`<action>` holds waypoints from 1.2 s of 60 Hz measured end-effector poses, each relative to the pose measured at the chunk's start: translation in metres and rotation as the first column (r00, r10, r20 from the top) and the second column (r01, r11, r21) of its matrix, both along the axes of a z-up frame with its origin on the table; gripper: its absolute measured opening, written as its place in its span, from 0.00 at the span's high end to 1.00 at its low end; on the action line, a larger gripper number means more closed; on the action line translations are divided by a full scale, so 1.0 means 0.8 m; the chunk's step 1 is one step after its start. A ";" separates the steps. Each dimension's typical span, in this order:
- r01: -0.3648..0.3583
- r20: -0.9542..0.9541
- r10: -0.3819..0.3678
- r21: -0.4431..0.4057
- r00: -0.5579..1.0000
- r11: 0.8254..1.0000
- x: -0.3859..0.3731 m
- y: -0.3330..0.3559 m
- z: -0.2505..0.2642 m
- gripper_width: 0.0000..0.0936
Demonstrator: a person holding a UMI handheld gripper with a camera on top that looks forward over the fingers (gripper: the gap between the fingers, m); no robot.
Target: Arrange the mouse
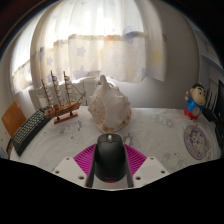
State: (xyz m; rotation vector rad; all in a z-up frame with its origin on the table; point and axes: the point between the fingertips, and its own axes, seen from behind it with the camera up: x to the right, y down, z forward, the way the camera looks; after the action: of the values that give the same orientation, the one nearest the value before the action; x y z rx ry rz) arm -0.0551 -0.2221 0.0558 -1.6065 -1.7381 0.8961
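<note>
The fingers [110, 172] are spread, their pink pads showing at either side of a dark mouse [110, 158] that sits between them. Whether the pads actually press its flanks cannot be told; it looks to lie on the desk [160, 128] with the fingers about it.

The mouse is probably light and rigid, with a smooth rounded plastic shell that could slip under a shallow pinch. The best hold is likely across its two long sides at the waist, low down, clear of the buttons on top.

Just beyond it stands a large pale seashell [108, 105], close enough to be knocked. Farther off are a model ship [62, 95], a keyboard [28, 131], a small cartoon figure [195, 102] and a round disc [197, 141].
</note>
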 end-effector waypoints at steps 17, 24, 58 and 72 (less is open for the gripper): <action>0.104 -0.131 -0.096 0.055 0.987 0.993 -0.030 0.246 0.144 0.51; 0.177 -0.094 -0.170 0.065 0.981 0.982 -0.048 0.369 0.091 0.51; 0.252 0.052 -0.256 0.064 0.965 0.966 -0.025 0.519 0.004 0.09; 0.267 0.196 -0.260 -0.012 0.946 0.964 0.103 0.351 0.124 0.09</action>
State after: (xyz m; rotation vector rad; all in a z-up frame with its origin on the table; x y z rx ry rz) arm 0.0274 0.0585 0.1548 -1.9512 -1.5860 0.6661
